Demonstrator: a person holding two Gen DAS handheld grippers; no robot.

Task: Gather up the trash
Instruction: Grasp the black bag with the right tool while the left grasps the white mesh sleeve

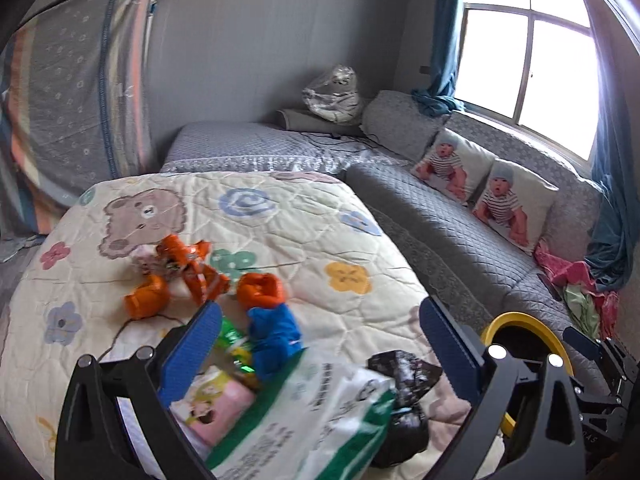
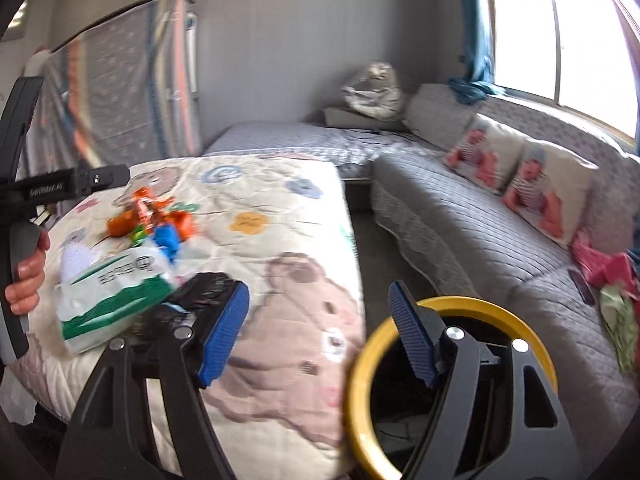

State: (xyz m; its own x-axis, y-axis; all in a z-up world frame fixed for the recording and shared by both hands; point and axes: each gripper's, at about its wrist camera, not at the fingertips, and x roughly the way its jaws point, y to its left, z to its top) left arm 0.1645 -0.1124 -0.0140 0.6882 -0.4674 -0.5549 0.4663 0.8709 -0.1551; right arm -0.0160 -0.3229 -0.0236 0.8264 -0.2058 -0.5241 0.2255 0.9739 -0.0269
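Trash lies on a cartoon-print quilt [image 1: 304,220]: orange wrappers [image 1: 188,272], a blue wrapper [image 1: 272,332], a green wrapper [image 1: 232,336], a pink packet [image 1: 216,404], a white-and-green pack [image 1: 312,412] and a crumpled black bag [image 1: 404,376]. My left gripper [image 1: 320,328] hovers open over this pile, its pads clear of everything. My right gripper [image 2: 318,312] is open and holds nothing. Its right finger stands in front of a yellow-rimmed bin [image 2: 360,360] beside the bed. The pack [image 2: 112,292] and orange wrappers [image 2: 144,208] show at the left of the right wrist view.
A grey sofa [image 1: 452,232] with two picture cushions [image 1: 508,204] runs along the window wall. Bright clothes [image 2: 612,280] lie at its near end. A person's hand [image 2: 24,280] holds the left gripper's handle. A striped cloth-covered cabinet [image 1: 80,92] stands at the back left.
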